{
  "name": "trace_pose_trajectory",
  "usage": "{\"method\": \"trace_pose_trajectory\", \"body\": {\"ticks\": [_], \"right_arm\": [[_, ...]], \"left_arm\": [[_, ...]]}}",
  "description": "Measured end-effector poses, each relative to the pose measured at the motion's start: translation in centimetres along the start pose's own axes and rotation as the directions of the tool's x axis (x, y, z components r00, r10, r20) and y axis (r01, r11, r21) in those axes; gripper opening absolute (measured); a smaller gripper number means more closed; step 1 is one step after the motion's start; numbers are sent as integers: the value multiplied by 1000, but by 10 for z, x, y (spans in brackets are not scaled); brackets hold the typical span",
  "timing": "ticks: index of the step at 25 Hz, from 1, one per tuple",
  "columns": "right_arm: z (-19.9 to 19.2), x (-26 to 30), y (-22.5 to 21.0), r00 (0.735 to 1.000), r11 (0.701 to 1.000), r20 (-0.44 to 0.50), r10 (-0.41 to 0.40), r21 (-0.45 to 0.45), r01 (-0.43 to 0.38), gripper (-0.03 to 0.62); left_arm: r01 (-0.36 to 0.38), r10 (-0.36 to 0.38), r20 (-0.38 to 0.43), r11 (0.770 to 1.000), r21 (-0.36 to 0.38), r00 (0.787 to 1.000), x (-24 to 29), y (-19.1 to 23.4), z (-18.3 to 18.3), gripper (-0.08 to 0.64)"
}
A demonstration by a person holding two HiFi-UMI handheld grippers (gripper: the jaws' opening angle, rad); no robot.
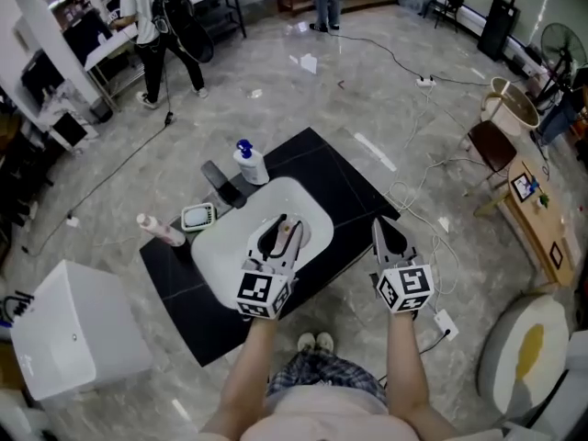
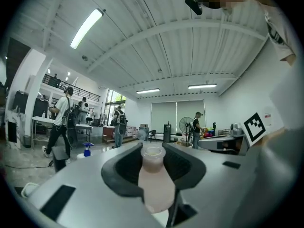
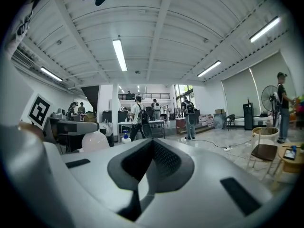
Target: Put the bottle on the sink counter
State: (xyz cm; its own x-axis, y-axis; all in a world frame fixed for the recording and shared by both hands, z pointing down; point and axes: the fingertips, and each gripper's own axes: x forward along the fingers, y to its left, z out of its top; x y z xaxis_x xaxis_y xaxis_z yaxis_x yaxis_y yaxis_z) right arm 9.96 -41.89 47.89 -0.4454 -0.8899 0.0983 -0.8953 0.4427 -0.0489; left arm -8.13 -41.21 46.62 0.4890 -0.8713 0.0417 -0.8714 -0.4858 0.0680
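Nearest, the left gripper is clamped on a pale pink bottle, held over the white sink. At its 3 o'clock, the right gripper is closed and empty.

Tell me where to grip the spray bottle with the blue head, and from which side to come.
Grip the white body of the spray bottle, below the blue head: it stands upright and the body looks smooth and round. Come level from the sink side, probably; the tap stands close on its left in the head view.
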Motion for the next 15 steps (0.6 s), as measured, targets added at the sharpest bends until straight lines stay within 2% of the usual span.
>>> {"method": "trace_pose_trajectory", "body": {"ticks": [6, 15], "right_arm": [[-4, 35, -54, 999, 999, 6, -39, 17, 39, 15], [-48, 85, -116, 997, 999, -61, -48, 1, 48, 15]], "left_arm": [[89, -89, 1, 996, -13, 996, 85, -25, -16, 144], [186, -186, -64, 982, -10, 980, 182, -65, -75, 144]]}}
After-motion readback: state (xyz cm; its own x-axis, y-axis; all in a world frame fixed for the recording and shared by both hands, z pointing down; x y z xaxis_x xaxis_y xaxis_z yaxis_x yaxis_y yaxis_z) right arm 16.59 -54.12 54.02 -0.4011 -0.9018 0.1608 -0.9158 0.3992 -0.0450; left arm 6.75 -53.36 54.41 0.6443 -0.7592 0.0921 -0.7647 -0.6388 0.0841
